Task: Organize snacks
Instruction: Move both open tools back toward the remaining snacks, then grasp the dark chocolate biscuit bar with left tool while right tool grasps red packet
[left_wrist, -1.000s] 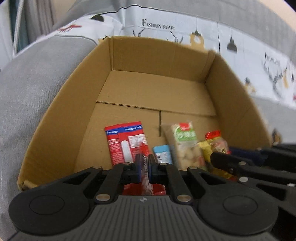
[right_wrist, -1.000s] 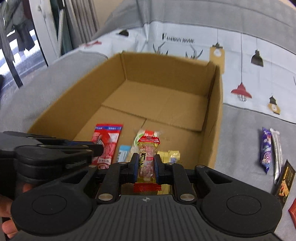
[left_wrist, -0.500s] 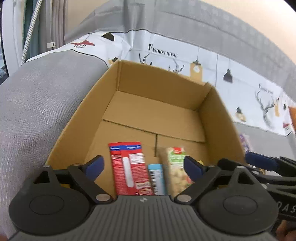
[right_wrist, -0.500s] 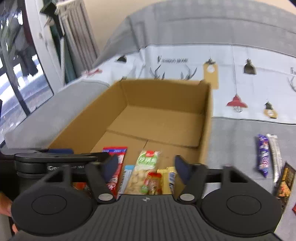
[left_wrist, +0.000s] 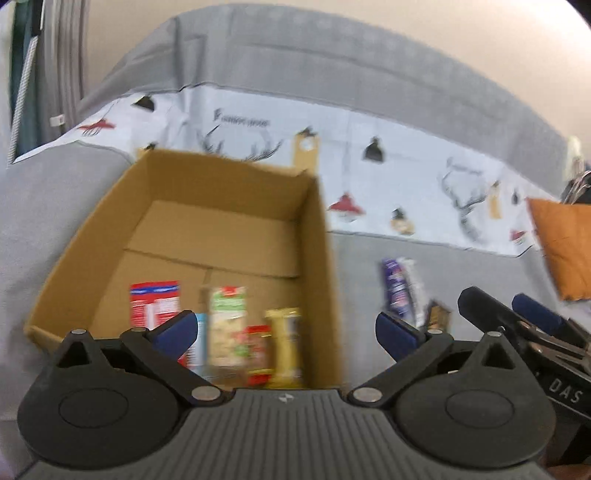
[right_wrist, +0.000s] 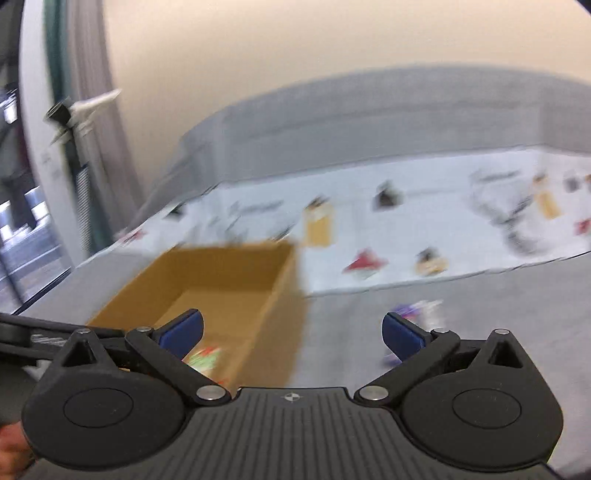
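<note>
Step in hand: both grippers are empty, so the next pickup is judged to be one of the loose snacks outside the box.
Left gripper (left_wrist: 284, 328): jaws spread wide, nothing between them; it looks over the near right corner of the open brown cardboard box (left_wrist: 317, 236).
Right gripper (right_wrist: 291, 332): jaws spread wide, nothing held; the view is heavily blurred.
Box contents: a red-and-white flat packet (left_wrist: 155, 302), a green-topped clear bag of pale snacks (left_wrist: 226, 325), a small red-wrapped candy (left_wrist: 256, 347) and a yellow wrapped bar (left_wrist: 286, 339) lie side by side along the near end of the box floor; the far half of the floor is bare.
Loose snacks: a purple wrapped stick (left_wrist: 395, 290) and a white wrapped stick (left_wrist: 413, 284) lie touching on the grey couch seat (left_wrist: 362, 266), just beside the box's right wall, with a dark brown packet (left_wrist: 436, 315) near them.
Key relation: the purple stick lies ahead and to the right of both grippers — its long axis runs roughly away from the camera, in line with the fingers.
Nearer hand: judged the right; in its view the purple stick (right_wrist: 406, 312) sits just beyond the right finger (right_wrist: 400, 338).
Next move calls for: a shift right so the stick falls between the jaws, closing across its narrow width.
Risk: the white stick touches it and may be pinched too.
</note>
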